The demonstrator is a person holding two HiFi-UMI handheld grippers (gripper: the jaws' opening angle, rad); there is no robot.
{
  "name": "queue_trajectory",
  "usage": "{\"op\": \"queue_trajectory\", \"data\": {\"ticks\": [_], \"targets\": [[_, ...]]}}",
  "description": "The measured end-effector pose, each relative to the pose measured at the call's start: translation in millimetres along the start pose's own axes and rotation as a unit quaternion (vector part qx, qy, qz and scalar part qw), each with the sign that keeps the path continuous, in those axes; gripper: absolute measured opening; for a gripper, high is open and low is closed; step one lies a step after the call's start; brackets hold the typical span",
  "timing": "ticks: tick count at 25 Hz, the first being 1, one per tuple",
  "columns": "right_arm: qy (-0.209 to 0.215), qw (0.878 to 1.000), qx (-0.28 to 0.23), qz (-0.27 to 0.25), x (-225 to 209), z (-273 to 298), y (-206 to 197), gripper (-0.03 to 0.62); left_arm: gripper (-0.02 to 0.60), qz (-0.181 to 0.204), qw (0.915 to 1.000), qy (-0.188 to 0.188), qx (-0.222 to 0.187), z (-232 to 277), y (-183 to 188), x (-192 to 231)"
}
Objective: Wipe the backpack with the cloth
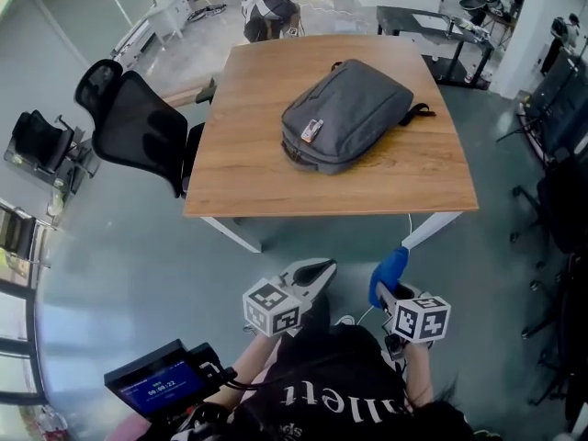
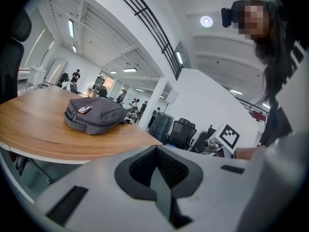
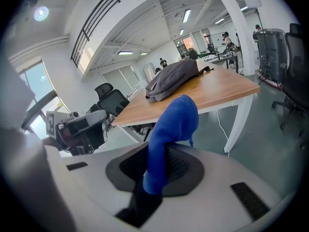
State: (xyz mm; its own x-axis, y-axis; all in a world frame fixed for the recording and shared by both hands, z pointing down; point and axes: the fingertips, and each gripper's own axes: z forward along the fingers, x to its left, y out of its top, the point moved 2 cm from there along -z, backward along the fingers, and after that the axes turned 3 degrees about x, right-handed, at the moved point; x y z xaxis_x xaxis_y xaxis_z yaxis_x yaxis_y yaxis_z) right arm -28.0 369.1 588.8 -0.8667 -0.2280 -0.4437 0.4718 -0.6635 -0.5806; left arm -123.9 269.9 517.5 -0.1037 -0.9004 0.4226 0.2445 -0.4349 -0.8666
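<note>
A grey backpack (image 1: 344, 116) lies flat on the wooden table (image 1: 248, 173), with a small tag near its front zip; it also shows in the left gripper view (image 2: 94, 114) and the right gripper view (image 3: 173, 79). Both grippers hang low in front of the person, well short of the table's near edge. My right gripper (image 1: 386, 283) is shut on a blue cloth (image 3: 166, 134), which sticks up from between its jaws. My left gripper (image 1: 317, 272) is shut with nothing in it (image 2: 159, 175).
A black office chair (image 1: 138, 127) stands at the table's left side. More chairs (image 1: 560, 154) and desks (image 1: 432, 16) fill the right and far side. A white cable (image 1: 411, 223) hangs by the table's white leg (image 1: 441, 228). A device with a blue screen (image 1: 161, 384) sits at the person's left.
</note>
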Motion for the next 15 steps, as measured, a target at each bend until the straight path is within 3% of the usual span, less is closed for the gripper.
{"op": "queue_trajectory", "data": {"ticks": [15], "targets": [[0.015,0.999,0.02,-0.037,29.0,8.9,-18.3,0.078,-0.003,0.001,1.0,0.007,-0.007,-27.3,-12.6,-4.3]]}}
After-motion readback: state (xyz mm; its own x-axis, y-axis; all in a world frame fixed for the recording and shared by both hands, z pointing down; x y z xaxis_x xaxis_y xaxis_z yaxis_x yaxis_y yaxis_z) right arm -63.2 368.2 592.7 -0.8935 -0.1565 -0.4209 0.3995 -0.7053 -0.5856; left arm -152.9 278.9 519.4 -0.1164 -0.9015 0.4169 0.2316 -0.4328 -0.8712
